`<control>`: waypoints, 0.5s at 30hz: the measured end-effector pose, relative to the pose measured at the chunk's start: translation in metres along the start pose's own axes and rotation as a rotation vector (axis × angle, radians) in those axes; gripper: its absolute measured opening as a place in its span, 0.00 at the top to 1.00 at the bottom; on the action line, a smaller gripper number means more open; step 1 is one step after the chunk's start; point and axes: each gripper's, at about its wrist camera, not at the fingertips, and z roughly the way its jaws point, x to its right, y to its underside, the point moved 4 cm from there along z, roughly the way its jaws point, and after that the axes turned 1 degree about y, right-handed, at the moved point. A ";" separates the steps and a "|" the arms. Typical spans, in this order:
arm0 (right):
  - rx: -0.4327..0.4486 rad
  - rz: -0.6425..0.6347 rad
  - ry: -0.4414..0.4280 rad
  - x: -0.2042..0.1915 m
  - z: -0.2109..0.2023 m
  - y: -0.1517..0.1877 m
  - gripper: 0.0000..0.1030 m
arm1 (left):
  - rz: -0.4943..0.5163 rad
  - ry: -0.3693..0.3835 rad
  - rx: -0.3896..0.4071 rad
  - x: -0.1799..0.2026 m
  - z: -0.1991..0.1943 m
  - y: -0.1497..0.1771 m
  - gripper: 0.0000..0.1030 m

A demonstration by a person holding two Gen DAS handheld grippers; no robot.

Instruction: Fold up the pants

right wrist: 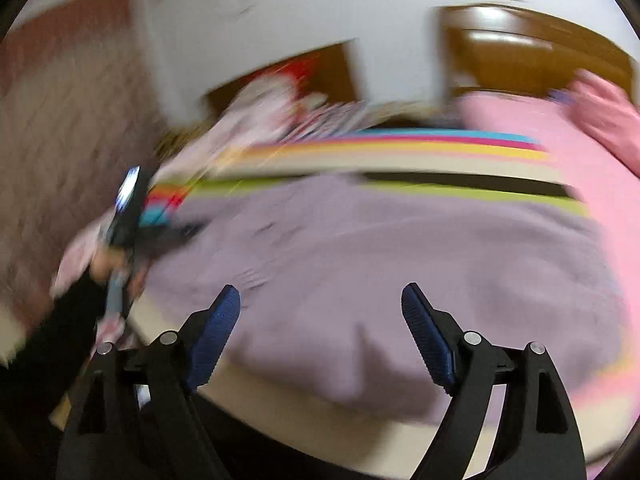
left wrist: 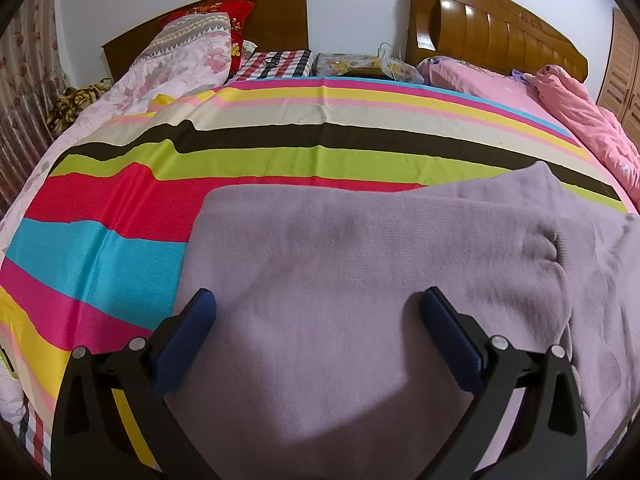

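Observation:
The lilac knit pants (left wrist: 360,264) lie spread on a bed over a bright striped sheet (left wrist: 120,208). In the left wrist view my left gripper (left wrist: 318,302) is open and empty, hovering just above the pants near their left edge. In the blurred right wrist view the pants (right wrist: 380,264) lie flat, and my right gripper (right wrist: 320,300) is open and empty above their near edge. The left gripper tool (right wrist: 124,216) and the hand holding it show at the left of that view.
Wooden headboards (left wrist: 500,32) and pillows (left wrist: 192,56) stand at the far side of the bed. A pink quilt (left wrist: 592,120) lies bunched at the right. A curtain (left wrist: 24,80) hangs at the left. The right wrist view is motion-blurred.

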 end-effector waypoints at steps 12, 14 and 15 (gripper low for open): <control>-0.096 -0.219 -0.163 -0.114 0.102 -0.023 0.20 | -0.067 -0.042 0.058 0.013 -0.049 0.013 0.02; -0.143 -0.199 -0.231 -0.133 0.135 -0.036 0.21 | -0.056 0.001 0.049 0.018 -0.056 0.026 0.02; -0.164 -0.188 -0.268 -0.141 0.148 -0.041 0.23 | -0.040 -0.002 0.033 0.021 -0.054 0.033 0.02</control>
